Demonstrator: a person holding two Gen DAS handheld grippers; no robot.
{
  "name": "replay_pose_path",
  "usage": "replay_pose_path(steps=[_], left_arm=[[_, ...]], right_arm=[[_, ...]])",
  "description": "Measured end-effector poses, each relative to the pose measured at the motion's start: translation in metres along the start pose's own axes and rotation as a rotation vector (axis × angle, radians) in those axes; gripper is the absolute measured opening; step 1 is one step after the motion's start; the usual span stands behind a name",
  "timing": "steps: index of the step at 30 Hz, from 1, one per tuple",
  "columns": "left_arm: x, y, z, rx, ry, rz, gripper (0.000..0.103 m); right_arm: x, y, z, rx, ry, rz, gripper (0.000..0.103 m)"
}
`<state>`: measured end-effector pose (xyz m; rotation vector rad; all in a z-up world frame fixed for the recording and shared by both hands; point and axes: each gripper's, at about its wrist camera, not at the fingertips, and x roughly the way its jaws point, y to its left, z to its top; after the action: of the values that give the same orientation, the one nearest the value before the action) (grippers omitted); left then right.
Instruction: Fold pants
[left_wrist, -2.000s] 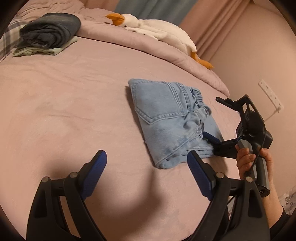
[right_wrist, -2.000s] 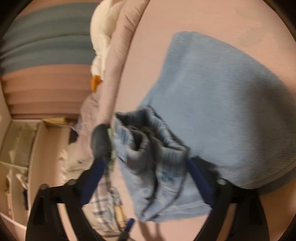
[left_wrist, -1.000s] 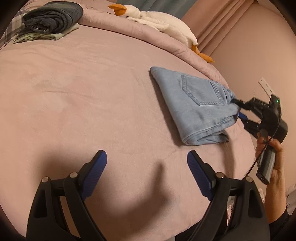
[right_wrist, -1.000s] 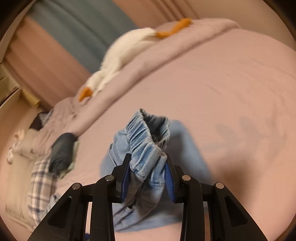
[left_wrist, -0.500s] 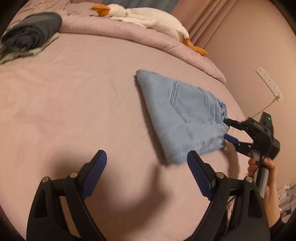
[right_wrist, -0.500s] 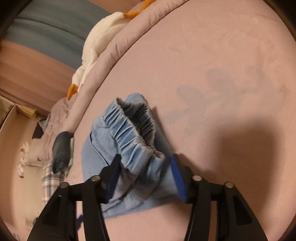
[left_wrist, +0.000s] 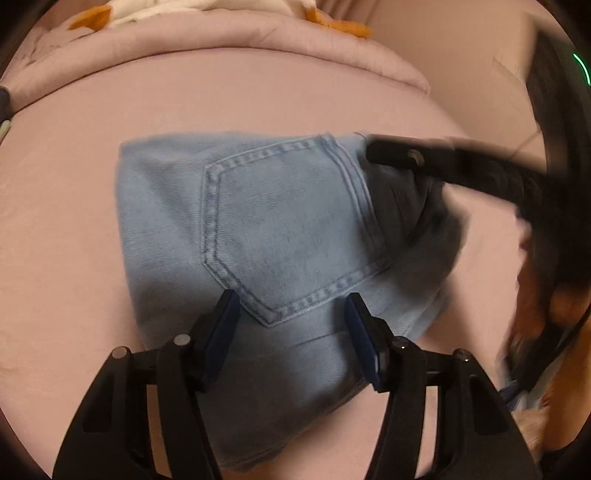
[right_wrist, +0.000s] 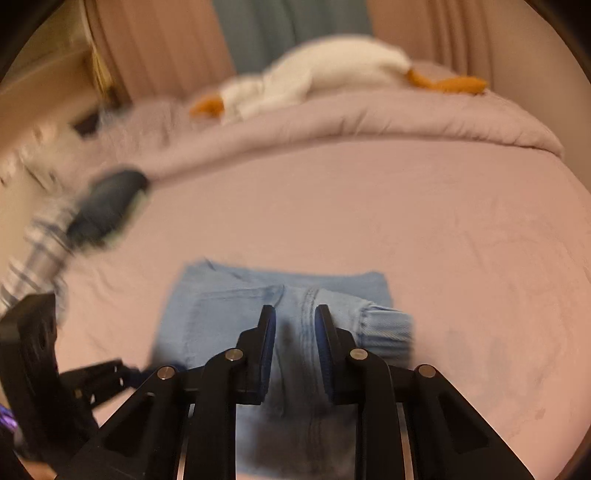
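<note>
The folded light blue denim pants lie flat on the pink bed, back pocket up. My left gripper is partly open, its blue pads low over the near edge of the pants, holding nothing that I can see. My right gripper has its jaws narrowly apart over the pants near the elastic waistband; whether cloth is pinched is unclear. In the left wrist view a blurred black finger of the right gripper reaches over the waistband end.
A white plush goose lies on the rolled pink duvet at the head of the bed. A stack of dark folded clothes sits far left. The bed's right edge and wall are close behind the right gripper.
The left gripper has moved in close over the pants and narrowed its jaws. The right gripper has swung round above the waistband and closed further. The pants now lie flat.
</note>
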<state>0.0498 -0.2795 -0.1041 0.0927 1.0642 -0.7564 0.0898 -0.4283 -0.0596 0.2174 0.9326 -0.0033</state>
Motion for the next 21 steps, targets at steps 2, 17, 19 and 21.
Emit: replay_pose_path(steps=[2,17,19,21], left_arm=[[-0.004,-0.004,-0.010,0.054,-0.034,0.013,0.057],[-0.049,0.025,-0.065,-0.087,-0.158,-0.085,0.059],[-0.051,0.023,-0.067,-0.078,-0.156,-0.070,0.059],[-0.056,0.025,-0.065,-0.093,-0.158,-0.066,0.060]], right_arm=[[0.036,0.000,-0.001,-0.028,0.092,-0.056,0.008],[-0.004,0.005,-0.102,-0.119,0.013,-0.020,0.007],[-0.005,0.006,-0.101,-0.087,-0.008,-0.021,0.007],[-0.005,0.011,-0.089,-0.057,0.037,-0.026,0.011]])
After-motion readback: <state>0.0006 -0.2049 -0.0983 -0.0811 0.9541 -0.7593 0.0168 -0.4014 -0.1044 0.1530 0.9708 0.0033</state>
